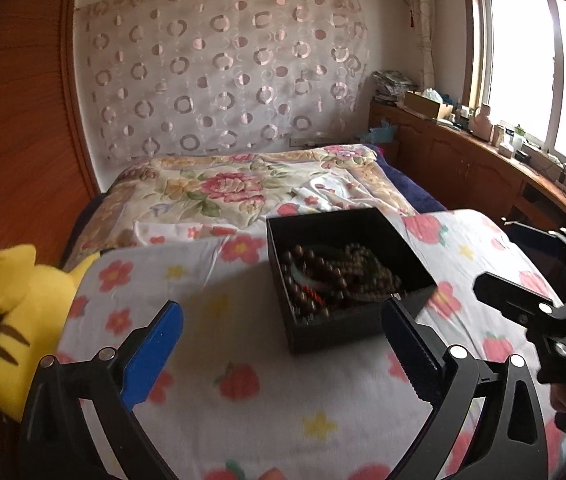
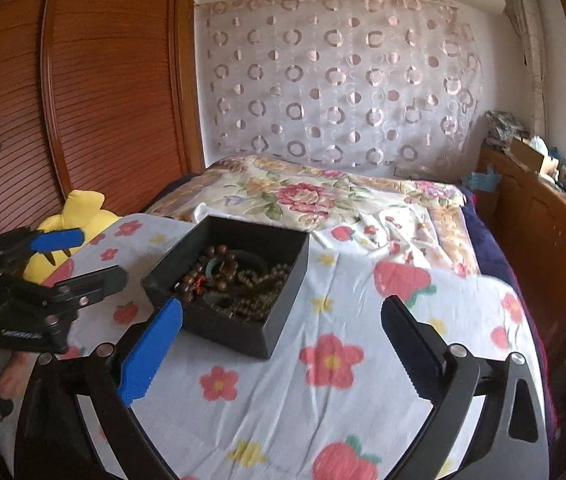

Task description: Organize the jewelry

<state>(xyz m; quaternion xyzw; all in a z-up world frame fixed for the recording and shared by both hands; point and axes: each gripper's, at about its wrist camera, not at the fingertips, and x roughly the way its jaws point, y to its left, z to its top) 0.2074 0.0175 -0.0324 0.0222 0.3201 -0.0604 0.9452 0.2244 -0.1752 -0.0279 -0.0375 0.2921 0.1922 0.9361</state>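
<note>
A black open box (image 1: 339, 330) sits on the flowered sheet of the bed; it also shows in the right wrist view (image 2: 275, 320). It holds a heap of brown bead bracelets (image 1: 335, 276), a green bangle and red beads (image 2: 227, 280). My left gripper (image 1: 283, 316) is open and empty, just in front of the box, with its right finger by the box's near right corner. My right gripper (image 2: 283, 316) is open and empty, in front of and to the right of the box. Each gripper shows in the other's view: the right gripper (image 1: 499, 280) and the left gripper (image 2: 95, 256).
A yellow plush toy (image 1: 15, 320) lies at the bed's left edge by the wooden wardrobe (image 2: 83, 80). A flowered quilt (image 1: 223, 188) covers the far half of the bed. A wooden counter (image 1: 483, 152) with clutter runs under the window on the right.
</note>
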